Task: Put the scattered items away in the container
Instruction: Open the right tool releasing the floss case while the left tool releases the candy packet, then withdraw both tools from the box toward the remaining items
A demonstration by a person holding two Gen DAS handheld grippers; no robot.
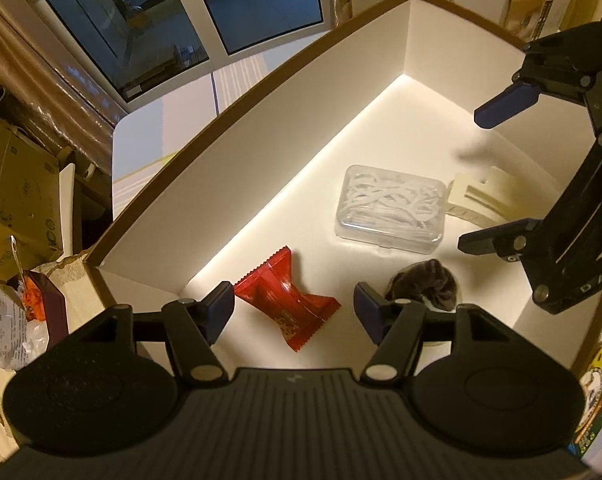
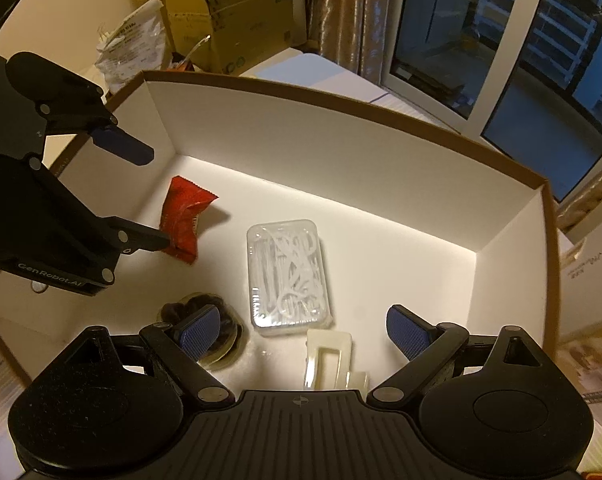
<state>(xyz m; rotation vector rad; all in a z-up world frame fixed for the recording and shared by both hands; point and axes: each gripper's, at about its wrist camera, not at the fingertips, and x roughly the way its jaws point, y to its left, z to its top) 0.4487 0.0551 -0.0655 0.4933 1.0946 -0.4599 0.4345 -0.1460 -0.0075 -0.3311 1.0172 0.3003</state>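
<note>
The left wrist view shows the whole red snack packet between the spread fingers of the left gripper, which grasps nothing; the right wrist view sees that packet partly behind one of those fingers. The right gripper also hangs wide open and empty over the white box, just above a cream hair clip whose near end its own body hides. All four items already lie on the box floor: the clear floss-pick case in the middle (long axis running away from the right camera), the dark scrunchie beside it. Beyond the brown-edged walls stand cardboard cartons and dark windows.
</note>
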